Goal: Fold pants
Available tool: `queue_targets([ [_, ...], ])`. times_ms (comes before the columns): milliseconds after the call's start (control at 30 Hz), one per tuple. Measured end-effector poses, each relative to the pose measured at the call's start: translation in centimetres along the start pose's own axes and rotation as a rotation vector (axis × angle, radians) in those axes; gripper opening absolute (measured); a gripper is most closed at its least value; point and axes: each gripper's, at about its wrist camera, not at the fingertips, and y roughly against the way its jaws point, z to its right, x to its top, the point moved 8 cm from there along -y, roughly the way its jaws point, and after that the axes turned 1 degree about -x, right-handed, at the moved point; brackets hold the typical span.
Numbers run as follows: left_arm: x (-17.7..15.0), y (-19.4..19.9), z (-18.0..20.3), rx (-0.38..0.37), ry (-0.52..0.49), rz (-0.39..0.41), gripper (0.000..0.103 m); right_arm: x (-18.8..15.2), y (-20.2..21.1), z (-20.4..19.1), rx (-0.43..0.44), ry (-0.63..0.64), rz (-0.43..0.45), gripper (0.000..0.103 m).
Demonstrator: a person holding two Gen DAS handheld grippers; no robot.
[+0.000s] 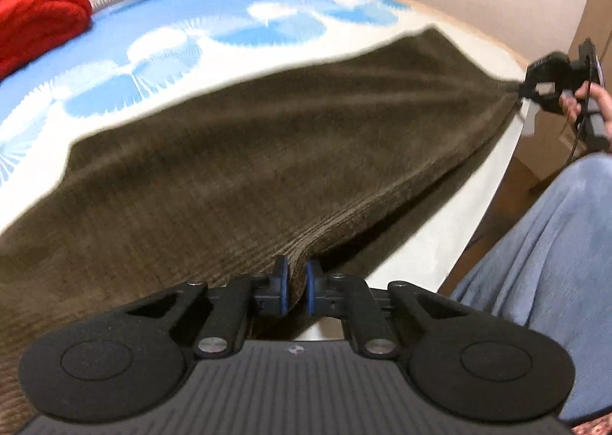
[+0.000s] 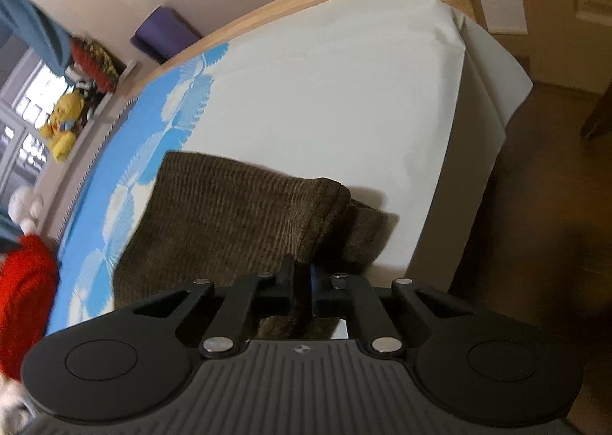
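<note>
Bed (image 2: 344, 98) with pale wooden frame, filling most of both views, covered by white sheet. Blue-and-white patterned blanket (image 1: 183, 33) spread over far side of bed. Brown corduroy pants (image 1: 267, 167) lying across white sheet and edge of patterned blanket, stretched long between the two grippers, near edge lifted slightly off the sheet. In right wrist view, pants (image 2: 229, 221) doubled over, one layer on top of another, lower layer peeking out at the right. Red blanket (image 1: 38, 22) bunched at far left edge of bed. Light blue cloth (image 1: 543, 244) at right of left wrist view, beside the bed. Purple block (image 2: 164, 31) against the wall behind the bed frame. Yellow plush toy (image 2: 63, 125) on a ledge beside a window. No containers in sight. Left gripper (image 1: 296, 284) low in its own view, blue-padded jaws pinching the near edge of the pants. Right gripper (image 1: 529, 93) far right, held by a hand (image 1: 581, 98), jaws pressed together on the pants' far end; same gripper (image 2: 302, 282) in its own view, jaws pinching brown fabric.
</note>
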Motion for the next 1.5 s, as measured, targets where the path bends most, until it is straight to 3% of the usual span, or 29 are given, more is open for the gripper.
queue_targets([
  [133,1.5,2.2,-0.3,0.001,0.027,0.063,0.01,1.2,2.2,-2.0,0.067,0.01,0.046,0.006],
  [267,0.6,1.3,0.0,-0.014,0.031,0.029,0.01,1.8,3.9,-2.4,0.116,0.026,0.068,0.006],
  [400,-1.7,-2.3,0.3,-0.006,0.037,-0.065,0.014,0.2,1.4,0.8,0.018,0.006,0.016,0.006],
  [467,-1.7,-2.4,0.2,-0.001,0.051,-0.041,0.018,-0.6,-0.3,2.5,0.003,-0.021,-0.009,0.006],
  [500,-1.6,-2.2,0.2,-0.017,0.061,-0.047,0.032,-0.7,-0.4,2.9,0.032,-0.032,0.003,0.006],
  [533,-1.6,-1.8,0.1,-0.039,0.076,-0.058,0.061,-0.6,-0.2,3.0,0.046,-0.048,0.0,0.007],
  [567,-1.5,-1.3,-0.2,-0.046,0.092,-0.06,0.075,-0.4,0.1,3.2,0.051,-0.072,-0.005,0.017],
  [600,-1.2,-0.5,-0.6,-0.033,0.103,-0.036,0.089,0.0,0.6,3.8,0.014,-0.107,-0.006,0.047],
  [667,-0.7,1.2,-1.3,-0.01,0.106,0.018,0.091,1.0,2.2,5.0,-0.081,-0.131,0.063,0.073],
  [800,0.4,4.3,-4.6,0.044,0.174,0.096,0.093,3.6,4.7,2.8,-0.065,0.031,0.163,0.072],
  [900,1.2,6.0,-8.1,0.121,0.243,0.153,0.093,5.2,4.2,-1.4,0.046,0.123,0.125,0.072],
  [967,1.4,6.7,-10.4,0.169,0.31,0.174,0.093,6.2,2.5,-5.2,0.114,0.193,0.085,0.073],
  [1100,1.0,7.6,-13.1,0.206,0.422,0.187,0.093,7.8,-2.5,-10.5,0.149,0.255,0.055,0.082],
  [1300,-0.7,7.0,-15.0,0.254,0.495,0.136,0.093,8.1,-9.6,-14.3,0.096,0.369,0.063,0.09],
  [1333,-0.9,7.0,-15.2,0.259,0.506,0.129,0.093,7.9,-10.9,-14.5,0.096,0.371,0.045,0.09],
  [1367,-1.1,6.9,-15.4,0.265,0.514,0.124,0.093,7.5,-11.7,-14.4,0.107,0.366,0.005,0.081],
  [1400,-1.1,6.6,-15.6,0.268,0.52,0.122,0.093,7.0,-12.1,-14.5,0.114,0.374,-0.022,0.047],
  [1433,-1.0,6.3,-15.7,0.269,0.52,0.121,0.093,6.7,-11.9,-14.4,0.083,0.426,0.009,0.023],
  [1467,-0.9,6.3,-15.7,0.269,0.516,0.124,0.093,6.5,-11.3,-14.2,0.064,0.478,0.031,0.007],
  [1500,-0.6,6.3,-15.7,0.27,0.51,0.129,0.093,6.2,-10.1,-13.8,0.089,0.493,0.051,0.006],
])
